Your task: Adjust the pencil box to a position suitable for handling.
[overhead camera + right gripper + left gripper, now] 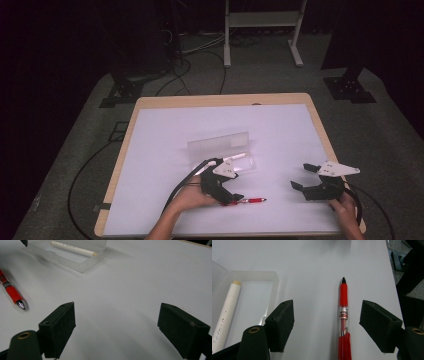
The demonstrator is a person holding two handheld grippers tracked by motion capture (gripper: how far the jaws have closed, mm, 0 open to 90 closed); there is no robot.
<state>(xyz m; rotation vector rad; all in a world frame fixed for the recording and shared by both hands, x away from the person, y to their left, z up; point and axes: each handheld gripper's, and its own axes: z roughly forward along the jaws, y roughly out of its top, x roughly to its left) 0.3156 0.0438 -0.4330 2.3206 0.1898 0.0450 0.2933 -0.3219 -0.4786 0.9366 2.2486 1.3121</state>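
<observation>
White table (165, 120) bearing an open clear pencil case (222, 150) with 1 white pen (225, 312) inside. Left gripper (325, 322), jaws wide apart, straddles the red pen (343, 315) just beside the case; closing comes next. Right gripper (125, 327) idles, jaws apart, holding nothing.

Brightly lit white table (165, 130) in the frame's middle, dark surroundings toward every edge. Soft shadows beside the red pen (343, 315) and clear case (75, 261). Blurred near jaws at lower edges; grainy throughout.
</observation>
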